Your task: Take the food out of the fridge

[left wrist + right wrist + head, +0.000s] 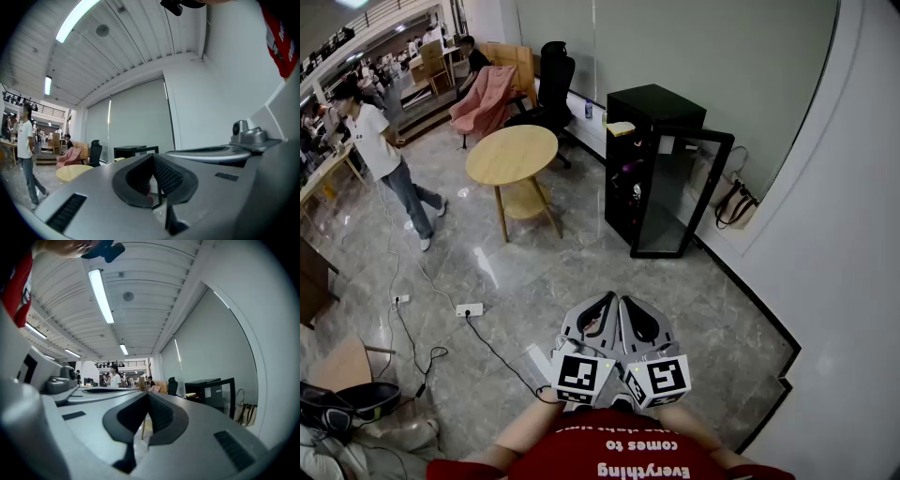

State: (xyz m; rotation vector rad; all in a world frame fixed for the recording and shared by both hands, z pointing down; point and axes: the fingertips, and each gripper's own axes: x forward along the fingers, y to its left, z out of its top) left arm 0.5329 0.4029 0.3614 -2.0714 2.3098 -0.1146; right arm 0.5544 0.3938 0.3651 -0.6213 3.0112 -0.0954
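Food (630, 170): a few small items on the shelves inside the fridge (661, 101). A purple one is the clearest. The rest are too small to name, and no long axis can be read from here.

Fridge: black, against the wall, with its glass door (682, 197) standing open, so the shelves are exposed toward you.

Key relation: the fridge lies ahead of you and somewhat to the right, well apart from both grippers. A stretch of floor lies between. The round table (512, 155) stands off to the left of that line, not on it.

Left gripper (607, 302) and right gripper (628, 305): you hold them side by side close to your body, level, noses forward. Each has its jaws together with nothing between the pads.

Judgement: the task is at the approach step, with nothing reached yet. The right gripper sits on the fridge's side and is slightly the nearer, so it seems the natural one to lead. You would need to close the distance and part its jaws before reaching into the shelves, keeping clear of the open door's edge.
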